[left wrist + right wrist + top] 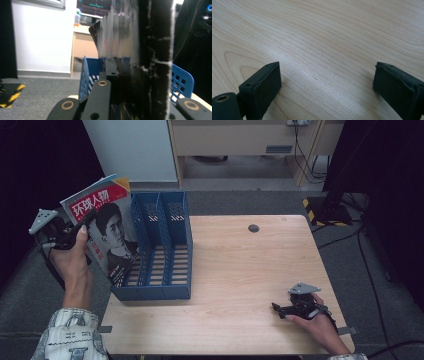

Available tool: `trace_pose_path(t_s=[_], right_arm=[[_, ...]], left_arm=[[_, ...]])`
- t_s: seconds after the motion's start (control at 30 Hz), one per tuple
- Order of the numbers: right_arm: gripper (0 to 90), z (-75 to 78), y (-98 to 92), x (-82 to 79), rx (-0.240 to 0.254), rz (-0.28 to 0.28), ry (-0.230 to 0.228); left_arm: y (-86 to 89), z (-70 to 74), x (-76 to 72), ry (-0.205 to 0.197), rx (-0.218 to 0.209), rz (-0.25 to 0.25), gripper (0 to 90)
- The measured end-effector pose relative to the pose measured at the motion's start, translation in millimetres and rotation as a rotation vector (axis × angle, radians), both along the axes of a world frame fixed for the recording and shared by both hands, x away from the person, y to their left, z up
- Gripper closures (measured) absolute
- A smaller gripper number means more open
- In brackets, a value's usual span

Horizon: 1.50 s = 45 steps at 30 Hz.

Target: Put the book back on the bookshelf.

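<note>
In the high view, a magazine (106,227) is held upright by the left gripper (82,226), whose jaws are clamped on its left edge; it is carried just left of the blue file rack (162,251), with its lower right corner overlapping the rack's leftmost compartment and its top leaning away to the left. The rack stands at the left end of the wooden table (240,270), and the right gripper (276,308) rests well to the right of the rack, near the table's front edge, with nothing between its jaws. From here, the magazine could be caught on the rack's left wall or on a divider if it is lowered while tilted, and the pages could be bent or the light rack pushed along the table, since it is not steadied by the other hand. In the left gripper view, the magazine's glossy sheet (120,32) is seen edge-on between the closed jaws, with the rack's blue lattice (86,77) just beyond it; because the grip is taken on one edge alone, a sagging or swinging of the free part is judged likely, and a slip from the pads could follow. In the right gripper view, the jaws are seen standing wide apart over bare wood (324,37), away from the rack, so no quick support could be given.
</note>
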State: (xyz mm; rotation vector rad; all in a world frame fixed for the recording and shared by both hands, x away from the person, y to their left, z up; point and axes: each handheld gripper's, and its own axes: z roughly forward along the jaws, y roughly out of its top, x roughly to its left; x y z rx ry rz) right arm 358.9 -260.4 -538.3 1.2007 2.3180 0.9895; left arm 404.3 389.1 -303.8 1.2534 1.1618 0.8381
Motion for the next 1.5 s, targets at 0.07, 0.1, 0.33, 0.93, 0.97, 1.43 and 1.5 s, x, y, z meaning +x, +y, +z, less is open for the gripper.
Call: trace_pose_path(t_s=[0.07,0.1,0.33,0.93,0.97,1.43,1.5], right_arm=[[8.3,-0.1,0.0,0.1,-0.001,-0.001,-0.001],[8.3,-0.1,0.0,0.1,-0.001,-0.001,0.000],[8.3,-0.2,0.1,0.1,0.001,-0.001,-0.002],[8.3,-0.2,0.1,0.1,0.001,-0.002,-0.002],[8.3,-0.2,0.1,0.1,0.001,-0.002,-0.002],[8.3,-0.2,0.1,0.1,0.001,-0.002,-0.002],[8.3,-0.2,0.1,0.1,0.001,-0.002,-0.001]], left_arm=[[-0.3,-1.4,0.2,-0.003,0.004,0.005,86.5],[-0.5,-2.3,0.4,-0.008,0.008,0.008,86.5],[-3.2,-3.8,1.4,-0.036,0.024,0.004,86.5],[-4.5,-32.6,12.0,-0.045,0.061,-0.054,86.4],[-4.5,-32.6,12.0,-0.045,0.061,-0.054,86.4],[-6.5,-49.7,12.5,-0.067,0.042,-0.033,86.3],[-7.9,-54.3,11.5,-0.071,0.048,-0.030,86.4]])
